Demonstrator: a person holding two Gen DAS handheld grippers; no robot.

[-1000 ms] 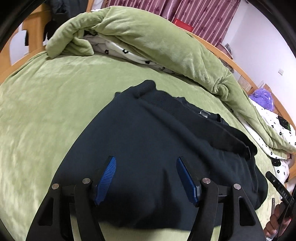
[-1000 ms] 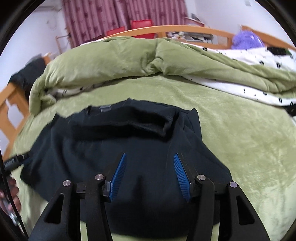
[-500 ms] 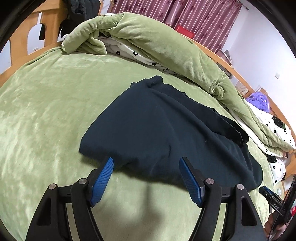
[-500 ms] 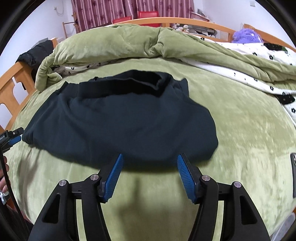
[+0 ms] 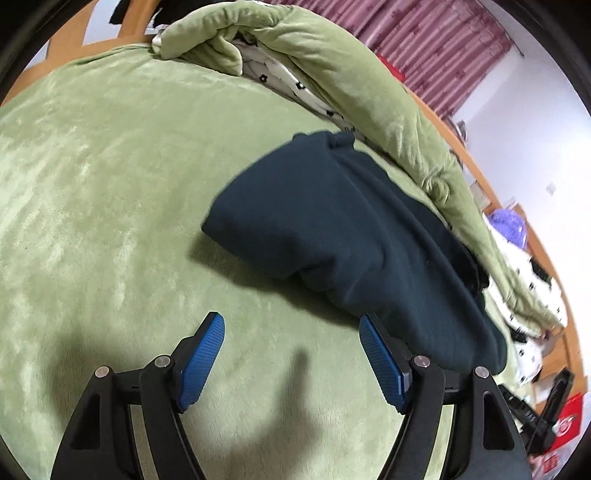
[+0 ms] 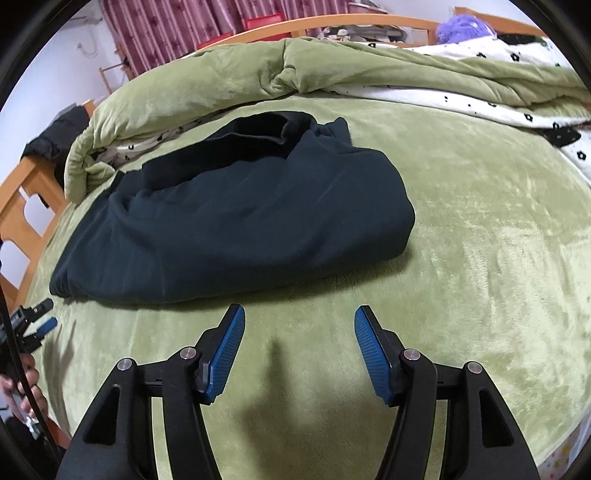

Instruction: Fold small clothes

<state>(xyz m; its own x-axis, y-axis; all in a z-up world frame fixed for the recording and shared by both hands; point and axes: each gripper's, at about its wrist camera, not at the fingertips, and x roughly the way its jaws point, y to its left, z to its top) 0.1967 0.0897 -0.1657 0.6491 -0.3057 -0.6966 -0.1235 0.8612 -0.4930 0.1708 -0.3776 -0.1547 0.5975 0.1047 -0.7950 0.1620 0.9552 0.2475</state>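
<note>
garment [image 6: 236, 218]: dark navy, plain; ribbed band [image 6: 258, 129] at its far edge near black.
bed cover [image 5: 92, 177]: light moss green, plush, plain, with paler sheen patches.
rolled duvet [image 6: 229, 85]: same green outside; lining [image 6: 458, 101] white with small black flower print.
curtains [image 6: 177, 26]: dusty maroon, vertical stripes, faint dark motif.
bed frame [image 6: 22, 199]: orange-toned wood.
left tool [image 5: 291, 332]: black body, blue ribbed pads [image 5: 201, 363].
right tool [image 6: 299, 321]: black body, blue ribbed pads [image 6: 227, 354].
fluffy item [image 6: 461, 27] at the far bed edge: lilac.
wall [image 5: 535, 122]: white.
</note>
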